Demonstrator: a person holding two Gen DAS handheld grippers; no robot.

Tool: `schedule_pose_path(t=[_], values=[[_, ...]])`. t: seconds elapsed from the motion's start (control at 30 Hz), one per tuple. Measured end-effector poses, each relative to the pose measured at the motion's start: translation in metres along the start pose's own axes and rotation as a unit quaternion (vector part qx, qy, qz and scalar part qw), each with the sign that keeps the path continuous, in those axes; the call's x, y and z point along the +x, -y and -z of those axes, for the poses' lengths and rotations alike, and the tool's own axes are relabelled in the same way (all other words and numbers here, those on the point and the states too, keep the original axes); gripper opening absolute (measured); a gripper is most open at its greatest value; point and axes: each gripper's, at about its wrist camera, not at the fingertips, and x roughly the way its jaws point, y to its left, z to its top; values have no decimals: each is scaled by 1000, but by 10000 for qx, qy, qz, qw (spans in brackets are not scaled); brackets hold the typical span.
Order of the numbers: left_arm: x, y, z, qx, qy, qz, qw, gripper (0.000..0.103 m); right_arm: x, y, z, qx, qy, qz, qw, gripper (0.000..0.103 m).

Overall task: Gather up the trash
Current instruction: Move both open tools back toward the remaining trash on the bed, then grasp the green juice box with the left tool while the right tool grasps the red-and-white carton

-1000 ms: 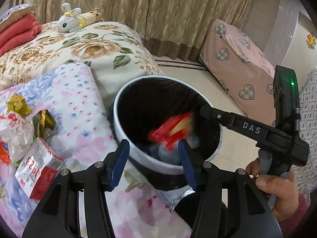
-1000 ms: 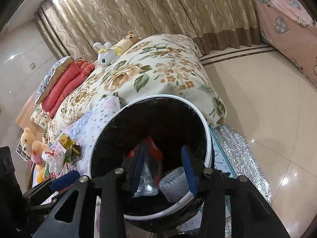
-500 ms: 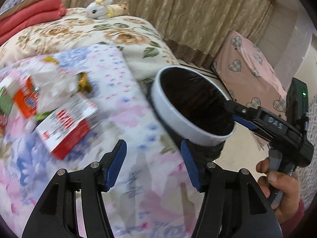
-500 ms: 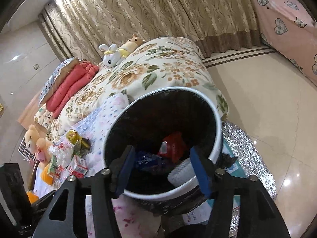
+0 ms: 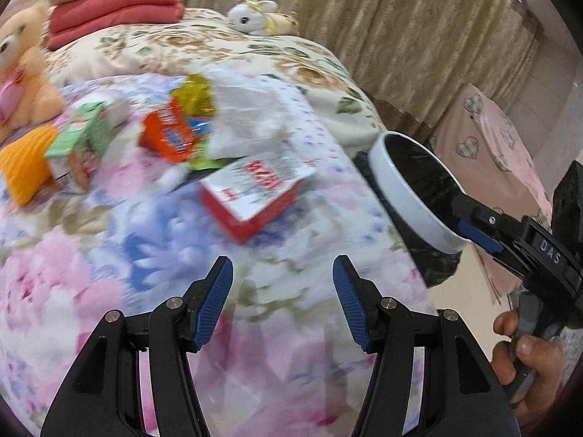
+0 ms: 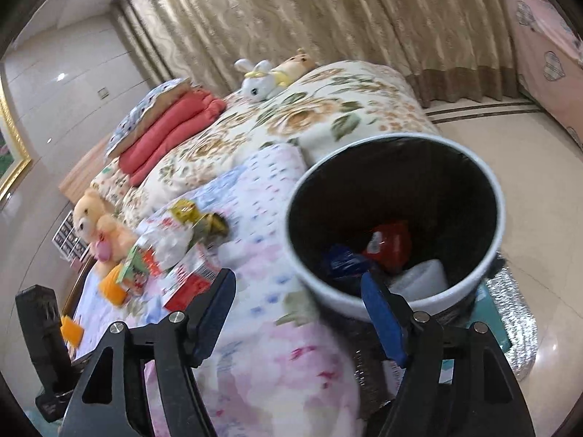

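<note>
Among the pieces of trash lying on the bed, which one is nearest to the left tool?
The red and white box. It lies just ahead of the open left tool, while the orange packet, green carton and gold wrapper lie farther back.

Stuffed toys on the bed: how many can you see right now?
3, maybe more out of frame. A white bunny and a tan plush lie together at the far edge near the curtain; a peach teddy bear sits by the red folded blankets.

Right claw (image 6: 297, 304) gapes empty beside the white bin (image 6: 395, 304).
</note>
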Motion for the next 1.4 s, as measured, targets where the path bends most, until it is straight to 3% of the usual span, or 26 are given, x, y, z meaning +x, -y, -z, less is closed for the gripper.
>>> schedule_pose_path(t=[0.4, 0.73, 1.27, 1.4], values=[[-20, -62, 11, -559, 133, -349, 9977, 58, 24, -52, 25, -303, -370, -359, 9982, 74], [-30, -98, 12, -735, 237, -631, 9950, 58, 48, -88, 44, -402, -675, -531, 9955, 75], [-10, -142, -28, -627, 285, -1020, 9924, 61, 95, -128, 47, -371, -847, -473, 9946, 77], [-4, -148, -41, -606, 332, -1111, 9914, 66, 106, -131, 42, -250, -818, -341, 9957, 77]])
